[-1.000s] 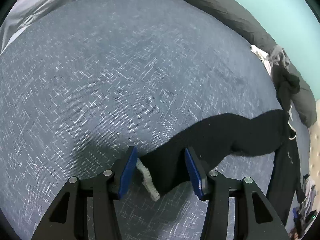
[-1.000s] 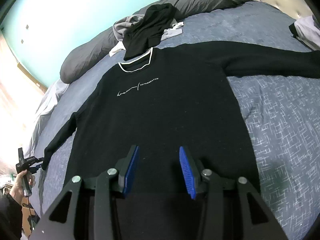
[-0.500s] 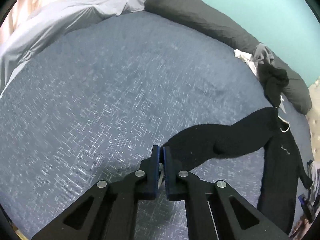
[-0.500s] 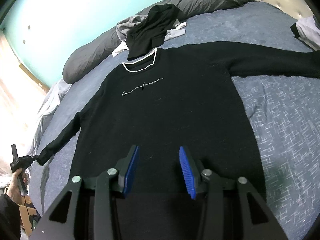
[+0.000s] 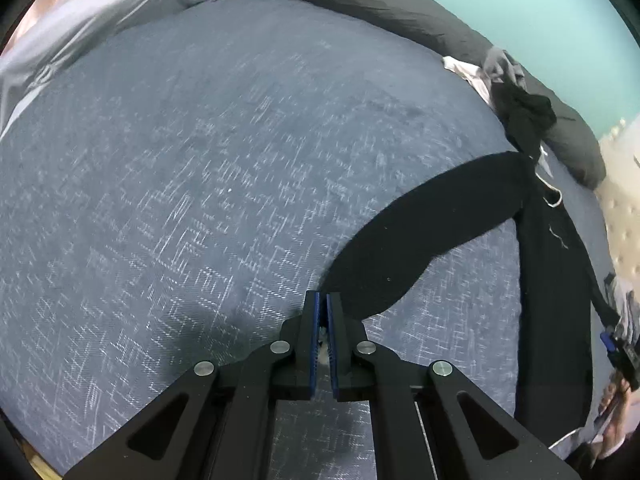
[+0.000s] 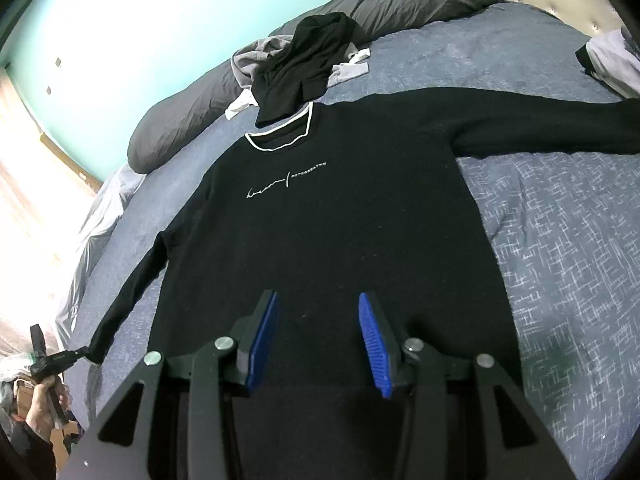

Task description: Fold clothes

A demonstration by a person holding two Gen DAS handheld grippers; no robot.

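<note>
- Where it lies face up on the bed [image 6: 560, 216], the sweater [image 6: 328, 240] is black with a white-edged collar and both sleeves out to the sides.
- White chest print: a script scrawl, a vertical bar, then small capitals too fine to read for sure.
- Left gripper [image 5: 323, 320] has its blue pads pressed together on the cuff of the sleeve [image 5: 432, 236], which is raised off the bed.
- Right gripper [image 6: 318, 336] is spread wide over the sweater's lower front, pinching nothing.
- Black garment [image 6: 308, 64] lies heaped at the collar, against a grey pillow [image 6: 192, 120].
- Behind is a teal wall [image 6: 132, 40].
</note>
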